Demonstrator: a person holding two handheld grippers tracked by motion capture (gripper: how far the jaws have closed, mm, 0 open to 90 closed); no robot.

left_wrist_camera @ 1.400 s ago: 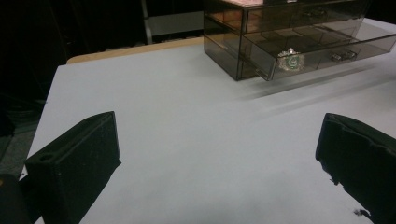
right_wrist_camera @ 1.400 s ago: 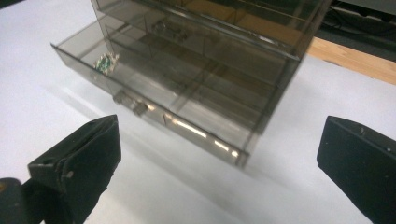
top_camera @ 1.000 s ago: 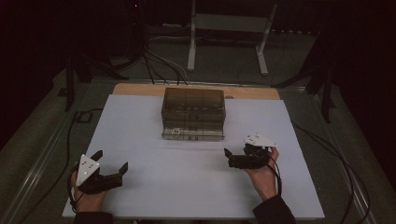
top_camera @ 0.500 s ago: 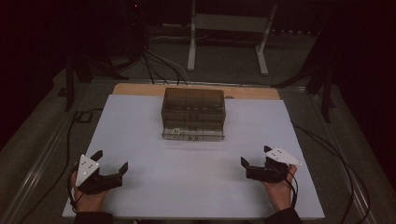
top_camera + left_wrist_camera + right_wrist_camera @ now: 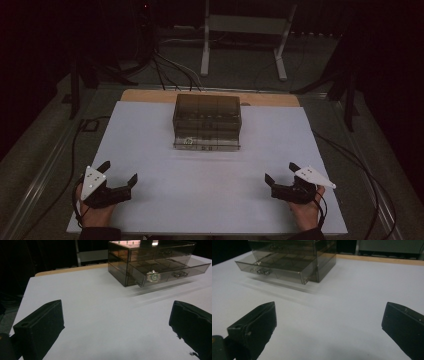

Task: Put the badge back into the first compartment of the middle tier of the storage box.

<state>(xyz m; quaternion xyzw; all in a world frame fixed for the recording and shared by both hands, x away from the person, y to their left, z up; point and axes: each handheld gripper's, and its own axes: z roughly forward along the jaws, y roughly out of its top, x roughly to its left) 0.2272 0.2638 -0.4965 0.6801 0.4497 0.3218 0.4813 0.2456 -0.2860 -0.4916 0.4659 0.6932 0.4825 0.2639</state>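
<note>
A smoky see-through drawer box [image 5: 207, 121] stands at the middle of the white table top [image 5: 145, 135]. Its lower drawer [image 5: 172, 272] is pulled partway out, and a small silvery item [image 5: 153, 277] lies at the drawer's front left corner. The drawer's metal knob [image 5: 262, 271] shows in the right gripper view. My left gripper [image 5: 119, 171] rests near the front left corner, open and holding nothing. Near the front right, my right gripper [image 5: 280, 171] is also open and holds nothing. Both point toward the box from well short of it, jaws wide apart [image 5: 117, 322] [image 5: 329, 322].
A wooden strip [image 5: 150, 95] runs along the table's far edge. Beyond it, on the dark floor, stand a white metal frame [image 5: 245, 30] and loose cables [image 5: 165, 70]. A cable [image 5: 350, 155] trails off the right side.
My right gripper has drawn back from beside the box to the front right of the table. The left gripper has stayed put.
</note>
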